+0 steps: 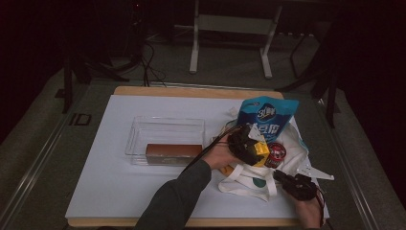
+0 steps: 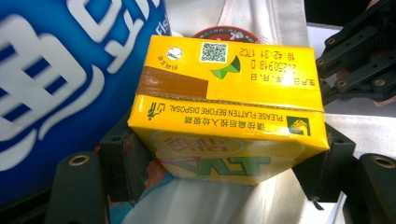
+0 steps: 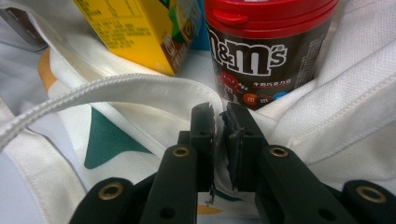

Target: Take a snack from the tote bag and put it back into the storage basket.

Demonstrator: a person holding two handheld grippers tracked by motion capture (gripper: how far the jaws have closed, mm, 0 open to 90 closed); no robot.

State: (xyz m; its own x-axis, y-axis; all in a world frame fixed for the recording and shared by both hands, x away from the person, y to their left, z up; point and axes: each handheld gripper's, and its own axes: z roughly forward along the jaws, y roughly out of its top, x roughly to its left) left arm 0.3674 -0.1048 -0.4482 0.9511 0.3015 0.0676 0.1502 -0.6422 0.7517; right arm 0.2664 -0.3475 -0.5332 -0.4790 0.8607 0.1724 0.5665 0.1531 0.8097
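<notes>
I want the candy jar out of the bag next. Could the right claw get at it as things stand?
Probably not right away: the right claw is shut on the cloth bag's edge, holding it open. The candy jar stands just beyond, unblocked, beside the yellow carton, so letting go first should free it.

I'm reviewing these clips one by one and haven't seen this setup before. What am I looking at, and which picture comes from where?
A person holds two hand-held grippers at a table. One picture looks down from above; the other two come from cameras riding on each gripper. The left gripper clamps a yellow drink carton over a white cloth bag. The right gripper pinches the bag's edge. An M&M's tub and a blue packet sit in the bag. A clear tray holds a brown box.
</notes>
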